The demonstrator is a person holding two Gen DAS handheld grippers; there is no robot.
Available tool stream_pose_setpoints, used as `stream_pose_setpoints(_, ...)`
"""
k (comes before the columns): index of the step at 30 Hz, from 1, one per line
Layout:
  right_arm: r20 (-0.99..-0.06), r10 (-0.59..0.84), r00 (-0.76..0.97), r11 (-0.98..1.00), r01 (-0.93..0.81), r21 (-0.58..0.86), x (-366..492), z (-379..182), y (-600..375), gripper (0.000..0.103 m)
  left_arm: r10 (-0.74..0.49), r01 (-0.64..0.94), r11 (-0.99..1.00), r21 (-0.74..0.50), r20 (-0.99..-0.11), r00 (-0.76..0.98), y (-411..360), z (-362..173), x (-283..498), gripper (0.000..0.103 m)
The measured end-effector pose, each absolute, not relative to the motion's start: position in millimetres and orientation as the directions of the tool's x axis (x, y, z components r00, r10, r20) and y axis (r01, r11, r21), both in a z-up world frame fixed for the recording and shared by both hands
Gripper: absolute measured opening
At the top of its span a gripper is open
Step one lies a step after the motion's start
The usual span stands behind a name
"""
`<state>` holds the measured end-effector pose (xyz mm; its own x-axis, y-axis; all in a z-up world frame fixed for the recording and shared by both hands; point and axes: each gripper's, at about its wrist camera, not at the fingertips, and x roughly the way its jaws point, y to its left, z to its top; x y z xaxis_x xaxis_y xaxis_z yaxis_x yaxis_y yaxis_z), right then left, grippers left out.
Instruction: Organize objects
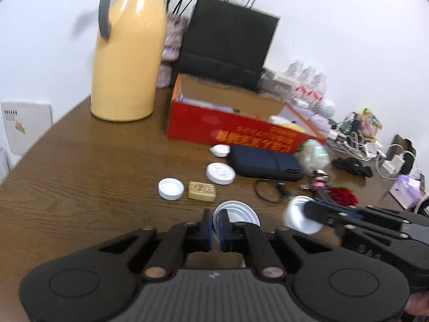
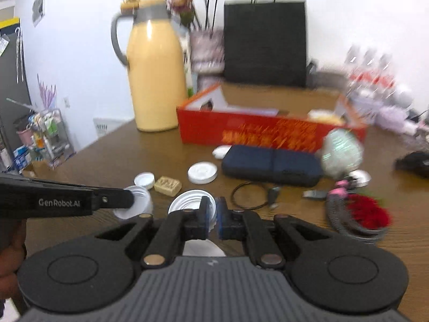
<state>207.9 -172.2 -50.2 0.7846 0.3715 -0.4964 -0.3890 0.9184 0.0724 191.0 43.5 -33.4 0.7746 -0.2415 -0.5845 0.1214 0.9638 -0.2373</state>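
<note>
- While both views are blurred, the left gripper (image 1: 216, 224) shows its two fingers pressed on the rim of a white ribbed lid (image 1: 238, 213), held above the wooden table (image 1: 80, 166).
- Beside it, the right gripper (image 2: 214, 216) is likewise clamped on the edge of a second white lid (image 2: 187, 202); in the left wrist view that gripper (image 1: 308, 210) appears at the right with its lid (image 1: 296, 214).
- Taking the red box (image 1: 230, 128) as landmark: a dark blue pouch (image 1: 265, 162) lies just in front of it, almost touching.
- Two more white lids lie on the table in front of the box, one (image 1: 220, 173) by the pouch's left end and one (image 1: 170, 188) further toward the camera.
- A small tan block (image 1: 201, 191) sits between that nearer lid and the held lid.
- Left of the box stands a yellow jug (image 1: 128, 61) with a grey handle.
- Behind the box stands a black paper bag (image 1: 228, 40).
- Right of the pouch, a black cable loop (image 1: 268, 190) and a red fluffy thing (image 1: 343, 196) lie on the table.
</note>
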Motion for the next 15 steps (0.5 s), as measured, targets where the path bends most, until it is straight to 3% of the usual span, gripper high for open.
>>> stream_pose_setpoints(8,-0.514,0.326,0.794,0.945,-0.295,0.144,89,-50,-245,0.006,-0.328,0.288,0.944,-0.163,-0.580,0.746,9,-17,86,0.004)
stream_pose_setpoints(12,-0.542,0.269,0.796,0.962,-0.198,0.187,85,-62,-269,0.006,-0.316,0.275,0.948,-0.163,-0.600,0.735,0,-21,91,0.004)
stream_pose_setpoints(15,-0.505,0.265,0.822,0.964,-0.207,0.170,92,-57,-267,0.006,-0.317,0.284,0.947,-0.151,-0.594,0.740,-3,-21,101,0.004)
